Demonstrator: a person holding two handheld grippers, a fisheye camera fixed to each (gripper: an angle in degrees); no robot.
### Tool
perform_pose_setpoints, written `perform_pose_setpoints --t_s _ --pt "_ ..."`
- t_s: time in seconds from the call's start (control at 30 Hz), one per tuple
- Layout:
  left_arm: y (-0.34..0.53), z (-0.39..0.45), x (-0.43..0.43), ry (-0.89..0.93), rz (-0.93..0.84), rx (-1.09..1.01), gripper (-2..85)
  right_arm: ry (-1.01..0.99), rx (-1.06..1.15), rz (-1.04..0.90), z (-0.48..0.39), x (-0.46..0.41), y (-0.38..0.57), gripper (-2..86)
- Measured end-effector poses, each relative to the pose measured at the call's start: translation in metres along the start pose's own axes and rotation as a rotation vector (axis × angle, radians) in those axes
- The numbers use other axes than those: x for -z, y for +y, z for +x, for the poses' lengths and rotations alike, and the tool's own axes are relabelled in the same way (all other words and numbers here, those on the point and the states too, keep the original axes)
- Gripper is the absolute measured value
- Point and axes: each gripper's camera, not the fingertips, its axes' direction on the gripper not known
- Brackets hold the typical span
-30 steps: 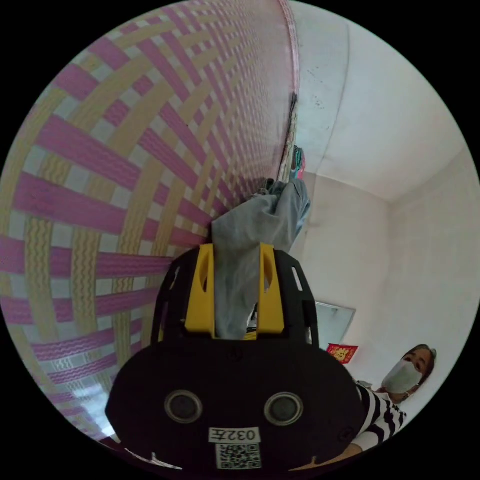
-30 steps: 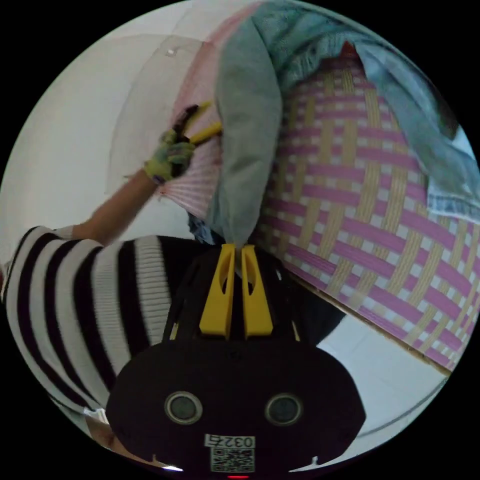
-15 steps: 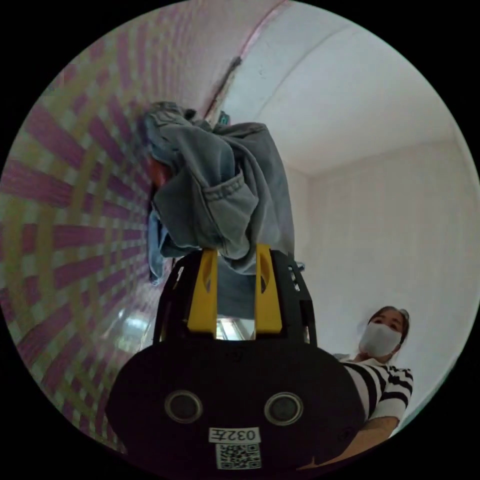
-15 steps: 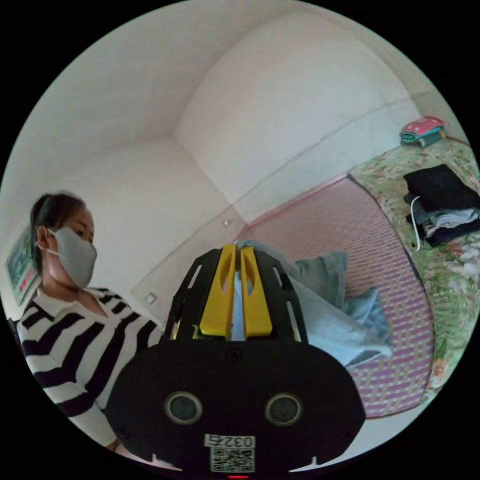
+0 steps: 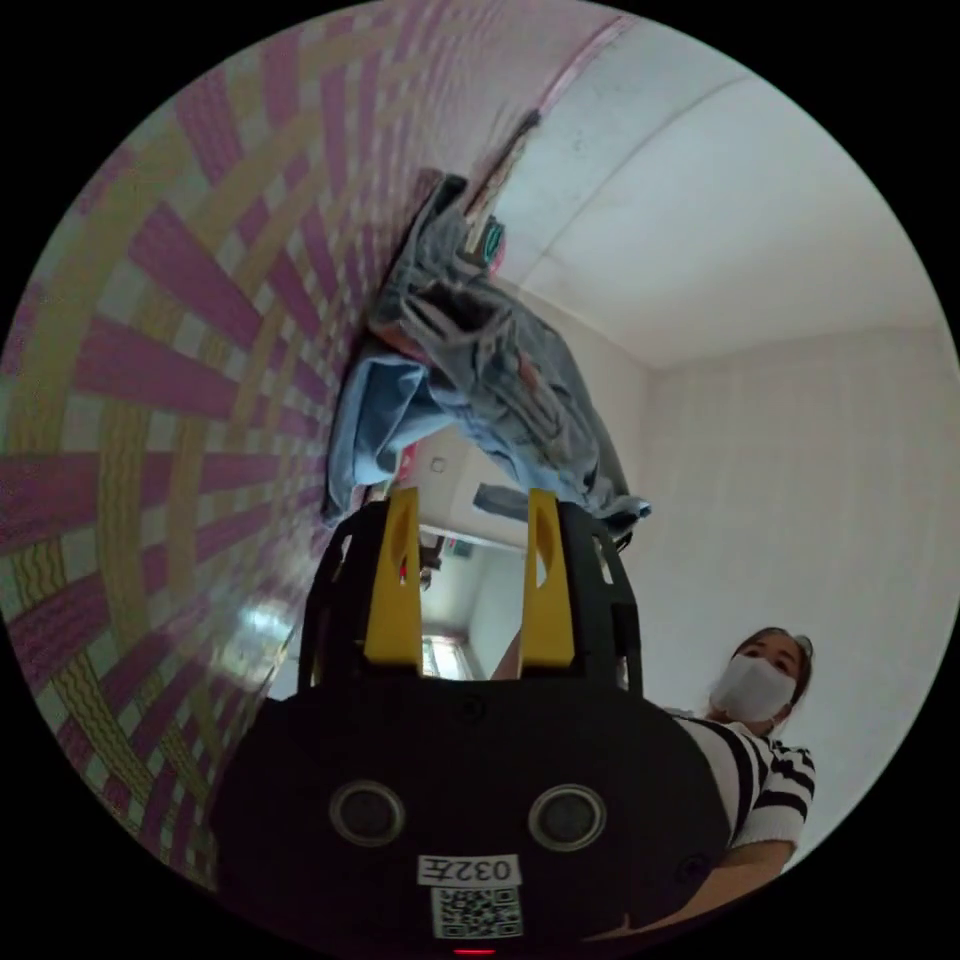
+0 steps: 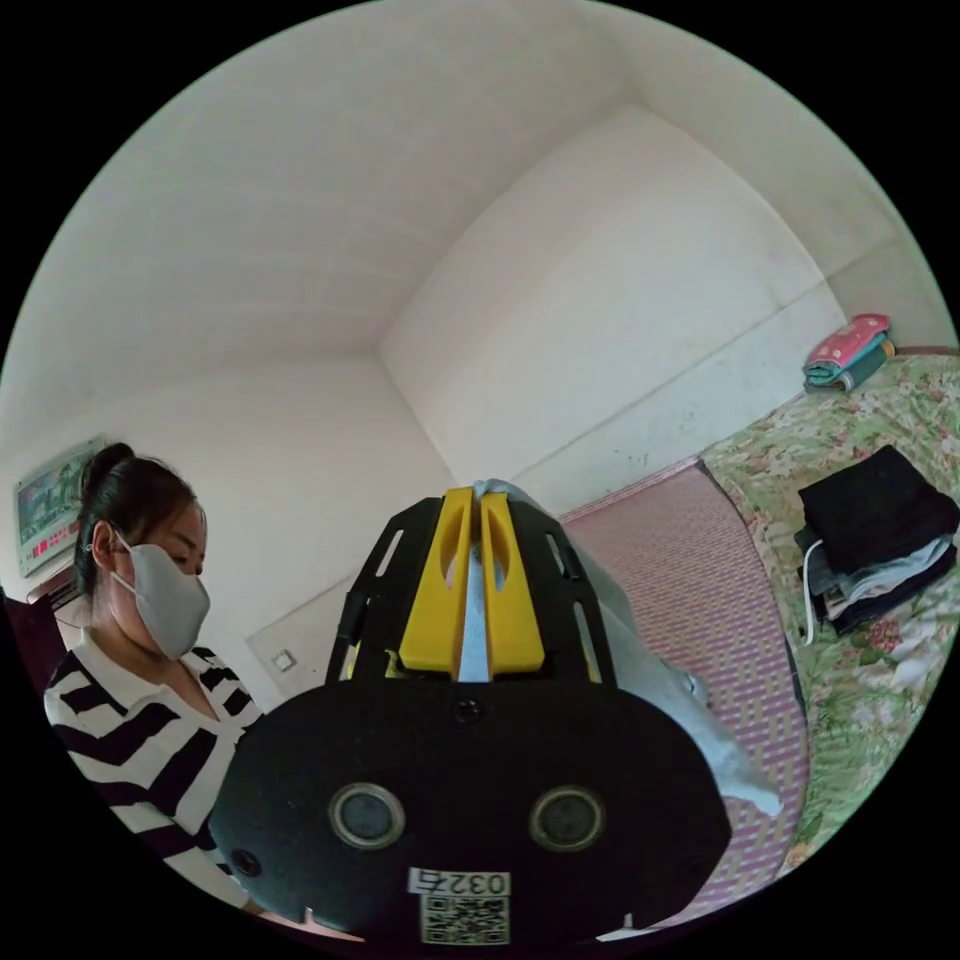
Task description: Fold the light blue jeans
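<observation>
Left gripper view: the left gripper (image 5: 462,505) is seen with its yellow fingers (image 5: 395,580) spread apart and nothing between them; half a second earlier denim was bunched between them, so the cloth has been let go on this side. The crumpled light blue denim jeans (image 5: 470,370) are now seen just beyond the fingertips, lying against the pink-and-yellow woven straw mat (image 5: 170,380), one lighter fold hanging toward the left finger. Bare mat is seen on the far side of the jeans from the wall; its far edge meets the white wall (image 5: 760,250). A person in a black-and-white striped top (image 5: 760,790) is seen behind the gripper.

Right gripper view: the right gripper (image 6: 478,495) is seen with its fingers (image 6: 440,590) closed on a pale strip of the jeans (image 6: 660,690), as half a second earlier; the cloth trails down to the mat (image 6: 720,620). Less of the denim is spread on the mat than before. Beside the mat's long edge lies a green floral bedspread (image 6: 880,680) carrying a stack of dark folded clothes (image 6: 880,540) and, at the wall, a small pink-and-teal folded pile (image 6: 848,352).
</observation>
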Motion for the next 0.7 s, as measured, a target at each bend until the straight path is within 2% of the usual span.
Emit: perform_pose_setpoints --t_s 0.03,0.13,0.23,0.4,0.57,0.6,0.63,0.7 --pt "-0.003 0.001 0.005 0.037 0.046 -0.019 12.6 0.003 0.009 0.004 -0.005 0.003 0.001 -1.0" --pt "-0.017 0.008 0.008 -0.010 0.075 -0.047 15.2 -0.020 0.010 0.009 -0.014 0.012 0.004 -1.0" --pt "-0.028 0.012 0.019 0.051 0.098 -0.057 16.8 -0.011 0.008 0.005 -0.024 0.021 0.009 -1.0" --pt "-0.035 -0.008 0.047 0.027 0.145 0.061 16.1 -0.004 0.026 -0.022 -0.042 0.030 0.019 -1.0" --pt "-0.069 -0.059 0.014 -0.108 -0.021 0.212 12.3 0.025 0.036 0.002 -0.058 0.039 0.029 -1.0" --pt "-0.072 -0.063 0.010 -0.110 -0.030 0.214 11.7 0.032 0.037 0.006 -0.059 0.039 0.029 -1.0" --pt "-0.075 -0.067 0.006 -0.116 -0.010 0.215 7.3 0.053 0.040 0.015 -0.060 0.041 0.029 -1.0" --pt "-0.084 -0.074 0.003 -0.015 0.055 0.238 3.7 0.109 0.037 0.023 -0.061 0.042 0.028 -1.0"
